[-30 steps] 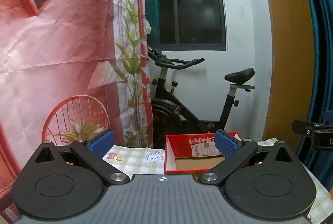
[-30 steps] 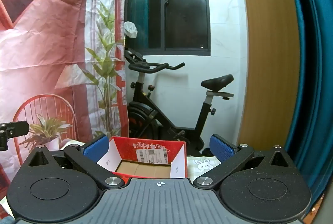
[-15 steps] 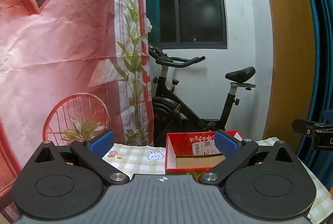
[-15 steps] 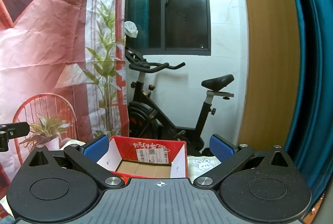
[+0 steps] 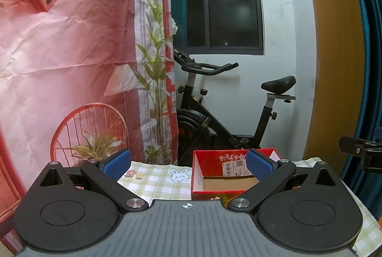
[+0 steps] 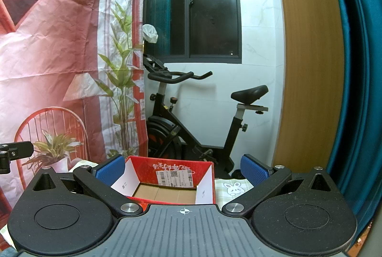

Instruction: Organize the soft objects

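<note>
An open red cardboard box (image 5: pixel 214 179) with a bare brown bottom stands on a green checked cloth (image 5: pixel 157 179); it also shows in the right wrist view (image 6: pixel 167 183). No soft object is in view. My left gripper (image 5: pixel 187 162) is open and empty, held above the cloth just left of the box. My right gripper (image 6: pixel 182 167) is open and empty, held in front of the box, level with its rim. Part of the right gripper (image 5: pixel 360 153) shows at the right edge of the left wrist view.
A red printed backdrop (image 5: pixel 71 54) hangs on the left. An exercise bike (image 6: pixel 191 128) stands behind the table under a dark window. A wooden panel (image 6: pixel 310 66) and a teal curtain (image 6: pixel 358 66) are on the right.
The left wrist view has tilted slightly, so the box and cloth sit a little lower in it. The right gripper has not visibly moved. Both stay open.
</note>
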A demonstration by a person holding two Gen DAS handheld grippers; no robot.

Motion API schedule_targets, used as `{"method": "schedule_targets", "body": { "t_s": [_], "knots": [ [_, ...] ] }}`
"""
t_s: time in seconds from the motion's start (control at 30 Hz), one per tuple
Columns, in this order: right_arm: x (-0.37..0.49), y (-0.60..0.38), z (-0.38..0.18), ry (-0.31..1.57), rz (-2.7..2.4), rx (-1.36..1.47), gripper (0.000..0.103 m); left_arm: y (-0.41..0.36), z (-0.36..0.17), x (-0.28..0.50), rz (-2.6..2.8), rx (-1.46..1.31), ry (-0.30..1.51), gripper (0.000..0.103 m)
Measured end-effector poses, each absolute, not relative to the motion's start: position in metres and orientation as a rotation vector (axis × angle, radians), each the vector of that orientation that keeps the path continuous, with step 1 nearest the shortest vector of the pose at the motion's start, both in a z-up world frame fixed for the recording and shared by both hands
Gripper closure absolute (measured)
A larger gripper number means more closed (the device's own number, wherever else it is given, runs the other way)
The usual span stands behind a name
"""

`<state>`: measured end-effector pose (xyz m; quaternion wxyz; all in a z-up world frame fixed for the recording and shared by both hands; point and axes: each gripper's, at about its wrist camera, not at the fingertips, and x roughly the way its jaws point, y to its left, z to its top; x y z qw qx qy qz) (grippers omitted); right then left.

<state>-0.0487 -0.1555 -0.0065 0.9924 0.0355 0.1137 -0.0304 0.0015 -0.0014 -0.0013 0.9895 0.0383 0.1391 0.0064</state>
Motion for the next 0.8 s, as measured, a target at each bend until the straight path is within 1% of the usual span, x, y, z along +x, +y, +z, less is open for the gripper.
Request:
{"method": "schedule_targets", "body": {
  "t_s": [0.8],
  "knots": [
    [-0.0485,-0.1561,-0.0062,0.228,-0.061,0.07,0.0,-0.0001,-0.0005,0.0012,0.018,0.073,0.281,0.0]
  ]
}}
